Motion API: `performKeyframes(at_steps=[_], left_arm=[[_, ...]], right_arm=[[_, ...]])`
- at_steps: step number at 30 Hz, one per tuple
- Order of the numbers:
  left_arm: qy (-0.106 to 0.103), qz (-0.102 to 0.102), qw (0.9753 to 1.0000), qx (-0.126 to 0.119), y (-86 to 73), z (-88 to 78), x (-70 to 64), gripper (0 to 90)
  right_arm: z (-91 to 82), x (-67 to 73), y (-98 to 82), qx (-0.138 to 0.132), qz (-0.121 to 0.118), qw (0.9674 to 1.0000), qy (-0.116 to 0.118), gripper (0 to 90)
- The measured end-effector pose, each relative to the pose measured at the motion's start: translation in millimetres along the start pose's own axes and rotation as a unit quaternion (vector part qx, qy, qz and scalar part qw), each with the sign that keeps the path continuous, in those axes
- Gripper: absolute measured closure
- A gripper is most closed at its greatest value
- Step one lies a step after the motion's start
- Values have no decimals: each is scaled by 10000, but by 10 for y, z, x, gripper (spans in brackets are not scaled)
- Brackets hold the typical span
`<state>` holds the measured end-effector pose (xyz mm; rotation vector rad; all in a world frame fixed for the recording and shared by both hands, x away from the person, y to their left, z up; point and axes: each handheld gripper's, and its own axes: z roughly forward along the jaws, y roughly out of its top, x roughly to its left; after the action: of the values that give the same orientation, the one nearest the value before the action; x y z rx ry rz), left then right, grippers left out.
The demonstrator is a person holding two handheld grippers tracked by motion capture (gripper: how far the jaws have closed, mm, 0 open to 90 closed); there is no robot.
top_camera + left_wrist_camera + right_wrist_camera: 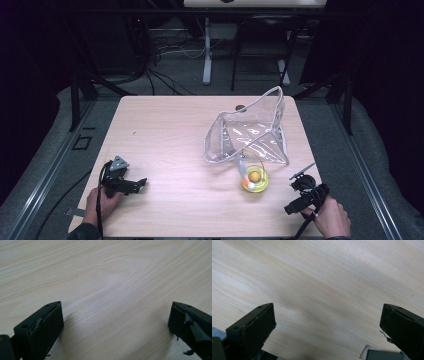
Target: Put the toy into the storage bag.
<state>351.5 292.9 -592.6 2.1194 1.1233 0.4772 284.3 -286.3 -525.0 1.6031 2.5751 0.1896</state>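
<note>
So, a light wooden table [165,135] is seen from the high view, set in a pretty dark room. Grey flooring is laid around it, a bundle of black cables [150,55] is spread on the floor behind it, and the white legs of a stand [207,50] are planted further back.

A clear plastic zip pouch [250,132] with a pale trim is propped up on the right half of the table, tilted and open toward the person. Nothing can be made out inside it. Just in front of it, touching or nearly touching its lower edge, a small yellow-green dish [256,180] is placed, with an orange ball [255,175] and something small and white held in it.

The left gripper [141,183] is rested near the table's front left corner, well apart from the pouch; its jaws are spread wide with only bare wood between them. The right gripper [292,206] is held at the front right, near the dish, jaws likewise released and gripping nothing.
</note>
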Motion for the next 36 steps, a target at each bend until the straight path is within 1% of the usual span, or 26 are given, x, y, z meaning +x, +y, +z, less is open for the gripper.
performKeyframes(at_steps=[1, 2, 3, 5, 6, 7, 9, 10, 11, 12, 13, 15, 16, 17, 20, 24, 25, 27, 28, 29, 30, 31, 32, 33, 34, 36], left_arm=[[2, 2, 10000, -2, 0, 0, 0, 2], [3, 4, 10000, -2, 0, 0, -1, 3], [2, 3, 10000, -1, 0, 0, -1, 3], [5, 4, 10000, -3, 1, 0, -1, 3], [5, 4, 10000, -3, 1, 0, -1, 3], [9, 4, 10000, -3, 1, 0, -2, 4], [21, 10, 10000, -1, 1, -1, -4, 4], [23, 14, 10000, -3, 2, 0, -4, 4], [27, -12, 10000, -8, 2, 2, -8, 4], [30, -29, 10000, -12, 2, 3, -10, 5], [30, -29, 10000, -12, 2, 3, -10, 5], [35, -28, 10000, -11, 3, 3, -10, 5], [36, -27, 10000, -11, 3, 4, -10, 6], [37, -29, 10000, -12, 3, 4, -10, 6], [39, -28, 10000, -12, 3, 4, -10, 6], [38, -29, 10000, -12, 3, 4, -10, 6], [40, -28, 10000, -14, 3, 5, -10, 6], [38, -30, 10000, -14, 3, 5, -9, 6], [33, -27, 10000, -12, 3, 5, -8, 6], [34, -29, 10000, -13, 3, 5, -9, 6], [34, -27, 10000, -13, 3, 5, -9, 6], [35, -31, 10000, -13, 3, 5, -9, 6], [33, -26, 10000, -11, 3, 4, -8, 6], [32, -13, 10000, -9, 4, 4, -7, 6], [33, -26, 10000, -10, 3, 4, -8, 6], [33, -27, 10000, -15, 3, 4, -9, 8]], right_arm=[[-4, 21, 19, 31, -49, 10000, -69, 0], [0, 45, 34, 55, -70, 9999, -70, 0], [5, 70, 44, -8, -42, 10000, 0, 0], [-34, 93, 81, 74, -193, 9998, -12, 0], [-38, 121, 87, -41, -122, 9999, 29, 0], [-69, 131, 103, -35, -190, 9998, -23, 0], [-128, 152, 129, -99, -194, 9997, 79, 0], [-159, 154, 147, -72, -198, 9996, 175, 1], [-182, 170, 158, -182, -135, 9995, 237, 15], [-220, 181, 175, -218, -177, 9993, 229, 24], [-246, 205, 188, -278, -157, 9991, 266, 23], [-311, 235, 230, -277, -277, 9988, 284, 23], [-338, 253, 250, -302, -289, 9987, 293, 22], [-358, 277, 268, -369, -276, 9985, 295, 21], [-446, 321, 345, -321, -461, 9982, 192, 22], [-544, 381, 456, -299, -605, 9977, 109, 29], [-563, 393, 481, -329, -599, 9976, 132, 28], [-609, 412, 532, -337, -665, 9972, 85, 23], [-620, 423, 551, -411, -629, 9971, 95, 19], [-652, 422, 582, -322, -706, 9970, 65, 17], [-669, 430, 604, -352, -697, 9969, 72, 17], [-687, 425, 627, -336, -737, 9967, 69, 21], [-698, 432, 646, -341, -690, 9970, 98, 27], [-713, 435, 672, -289, -721, 9969, 114, 30], [-729, 444, 694, -310, -738, 9967, 123, 40], [-761, 476, 732, -328, -816, 9961, 108, 77]])
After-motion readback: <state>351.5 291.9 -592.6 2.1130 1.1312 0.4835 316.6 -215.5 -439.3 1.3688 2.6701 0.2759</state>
